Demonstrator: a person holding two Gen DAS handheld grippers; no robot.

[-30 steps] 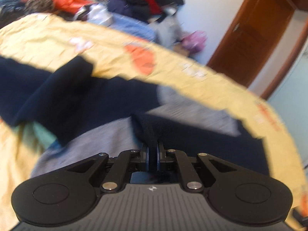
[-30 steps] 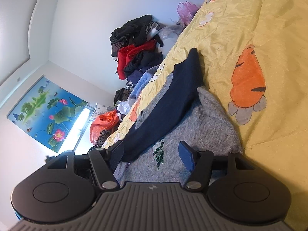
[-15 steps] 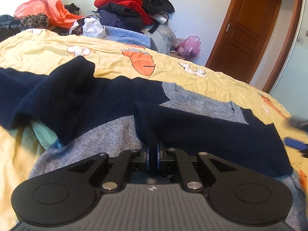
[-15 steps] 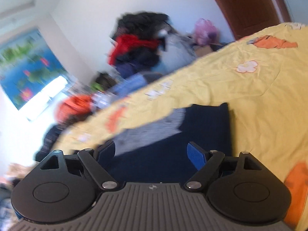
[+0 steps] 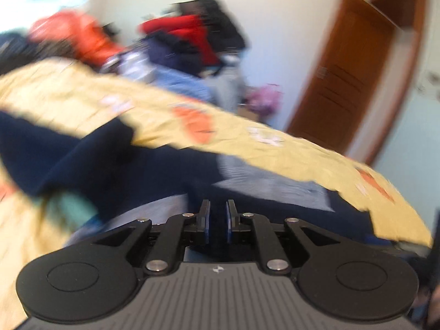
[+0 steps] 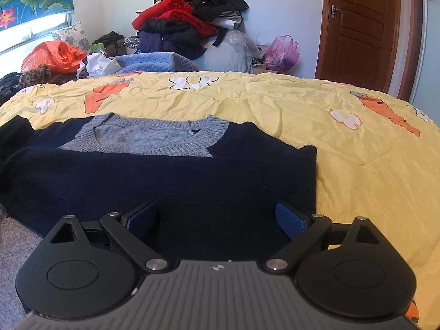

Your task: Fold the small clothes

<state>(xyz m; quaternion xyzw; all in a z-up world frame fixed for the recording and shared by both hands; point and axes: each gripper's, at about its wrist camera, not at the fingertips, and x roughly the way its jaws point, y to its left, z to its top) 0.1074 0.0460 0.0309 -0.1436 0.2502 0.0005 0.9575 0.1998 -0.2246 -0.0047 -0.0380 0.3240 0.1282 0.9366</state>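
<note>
Right view sharp: sweater point(image 6: 165, 176) collar; left blurred

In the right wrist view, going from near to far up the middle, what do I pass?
Right gripper → navy sleeve folded across the sweater → gray collar → yellow bedsheet → clothes pile by the wall.

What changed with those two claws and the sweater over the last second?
The left claw, pinched shut on the navy sleeve half a second ago, has parted slightly, letting go. The right claw swung from a tilted view to level, facing the sweater, open throughout. The sleeve stays folded across the sweater on the yellow bedspread.
</note>
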